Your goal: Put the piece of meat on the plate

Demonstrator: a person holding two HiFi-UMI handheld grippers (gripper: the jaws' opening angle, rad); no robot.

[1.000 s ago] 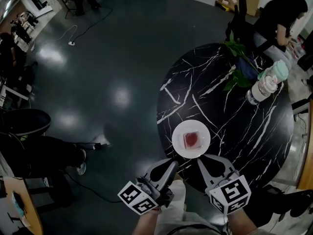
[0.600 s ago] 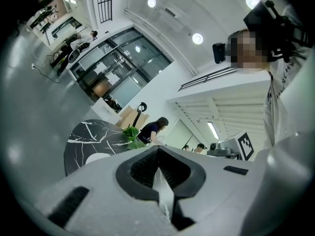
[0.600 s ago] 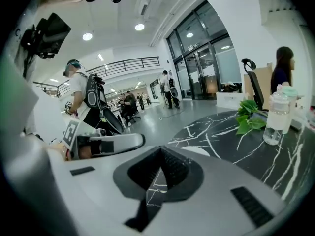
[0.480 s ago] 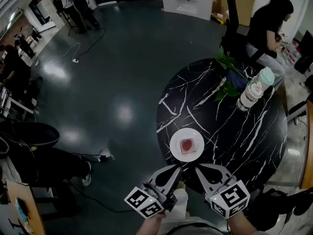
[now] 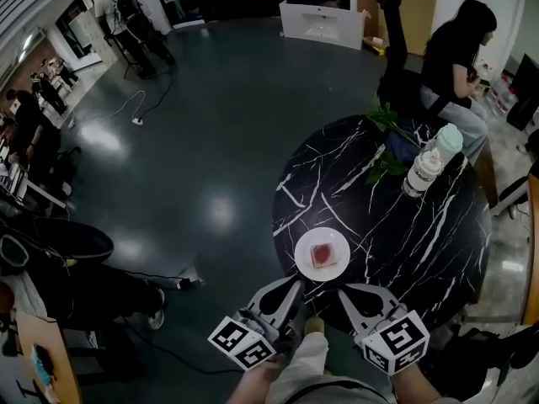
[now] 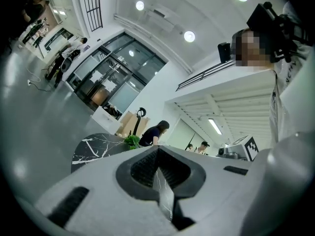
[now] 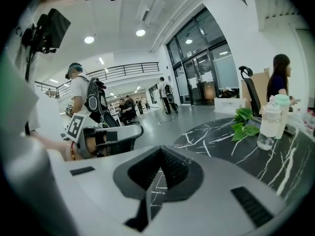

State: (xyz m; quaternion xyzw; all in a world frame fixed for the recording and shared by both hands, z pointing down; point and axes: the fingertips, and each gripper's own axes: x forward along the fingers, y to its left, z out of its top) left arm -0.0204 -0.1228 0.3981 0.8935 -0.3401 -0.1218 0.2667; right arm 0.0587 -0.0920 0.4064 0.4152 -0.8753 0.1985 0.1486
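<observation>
A red piece of meat [image 5: 322, 255] lies in the middle of a white plate [image 5: 322, 239] near the front edge of the round black marble table [image 5: 421, 242]. My left gripper [image 5: 291, 285] hangs at the table's near edge, just short of the plate and to its left, with its jaws shut and empty. In the left gripper view the gripper [image 6: 158, 149] points level, over the table. My right gripper [image 5: 346, 292] is just short of the plate on the right, also shut with nothing in it. Its tips [image 7: 161, 149] meet in the right gripper view.
A water bottle [image 5: 425, 168] and a green leafy sprig [image 5: 383, 141] stand at the table's far side. A person [image 5: 455, 49] sits beyond it next to an office chair [image 5: 392, 23]. Dark glossy floor lies to the left, with a cable [image 5: 139, 108] and people farther off.
Both grippers have drawn back from the plate toward the table's near edge and risen. The meat stays on the plate.
</observation>
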